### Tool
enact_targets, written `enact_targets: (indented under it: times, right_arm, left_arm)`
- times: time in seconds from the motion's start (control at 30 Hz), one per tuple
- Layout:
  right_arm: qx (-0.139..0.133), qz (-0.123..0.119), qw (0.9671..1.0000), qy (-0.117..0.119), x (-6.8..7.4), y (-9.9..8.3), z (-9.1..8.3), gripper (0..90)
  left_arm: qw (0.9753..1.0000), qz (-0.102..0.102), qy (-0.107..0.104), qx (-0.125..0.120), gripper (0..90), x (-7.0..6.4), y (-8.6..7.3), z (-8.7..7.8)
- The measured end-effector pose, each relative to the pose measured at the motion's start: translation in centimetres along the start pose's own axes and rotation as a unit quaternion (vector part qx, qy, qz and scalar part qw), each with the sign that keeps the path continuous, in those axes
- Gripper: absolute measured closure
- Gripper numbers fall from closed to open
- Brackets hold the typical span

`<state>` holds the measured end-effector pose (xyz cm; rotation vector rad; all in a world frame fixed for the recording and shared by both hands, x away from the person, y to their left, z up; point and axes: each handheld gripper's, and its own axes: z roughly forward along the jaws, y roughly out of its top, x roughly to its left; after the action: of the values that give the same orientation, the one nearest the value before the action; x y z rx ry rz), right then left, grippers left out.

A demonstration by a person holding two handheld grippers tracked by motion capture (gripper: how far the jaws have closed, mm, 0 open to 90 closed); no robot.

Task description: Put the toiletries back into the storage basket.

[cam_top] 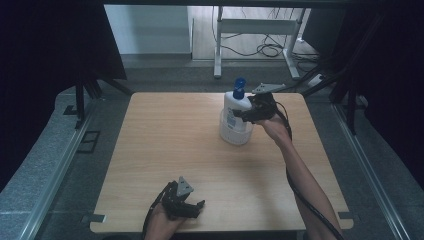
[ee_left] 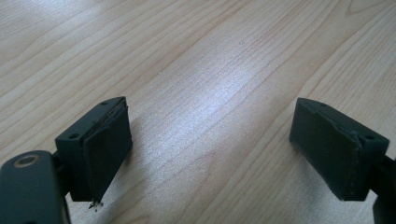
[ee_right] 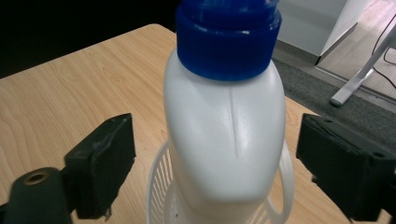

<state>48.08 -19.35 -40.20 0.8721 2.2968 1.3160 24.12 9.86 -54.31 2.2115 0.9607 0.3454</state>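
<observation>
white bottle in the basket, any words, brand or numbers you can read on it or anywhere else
No text can be read.
White bottle: a bluish label patch shows on its side in the high view, too small and blurred to read.
Its side seen in the right gripper view is plain white plastic.
Blue cap: no marking visible.

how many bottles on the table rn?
1. The white bottle with a blue cap stands in a white slotted basket at the table's far right, between the open right tongs. No other is visible.
</observation>
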Motion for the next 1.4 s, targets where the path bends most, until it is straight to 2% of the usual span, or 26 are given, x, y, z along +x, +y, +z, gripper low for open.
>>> enact_targets:
  times: [0.1, 0.27, 0.7, 1.4]
  right_arm:
    - [0.001, 0.0, 1.0, -0.003, 0.0, -0.1, -0.2, 4.9]
    - [0.003, 0.001, 1.0, -0.004, 0.0, -0.4, -0.8, 2.2]
    - [0.016, 0.006, 0.9999, -0.001, 0.1, -1.4, -1.6, 1.0]
    - [0.015, 0.003, 0.9999, 0.003, 0.5, -3.1, -3.6, 1.0]
  left_arm:
    - [1.0, 0.0, 0.0, 0.0, 12.2, 0.0, 0.0, 0.0]
    - [1.0, 0.0, 0.0, -0.001, 12.2, 0.0, 0.0, 0.0]
    - [1.0, 0.002, 0.0, -0.001, 12.2, 0.0, 0.0, 0.0]
    - [1.0, 0.001, 0.001, -0.001, 12.2, 0.0, 0.0, 0.0]
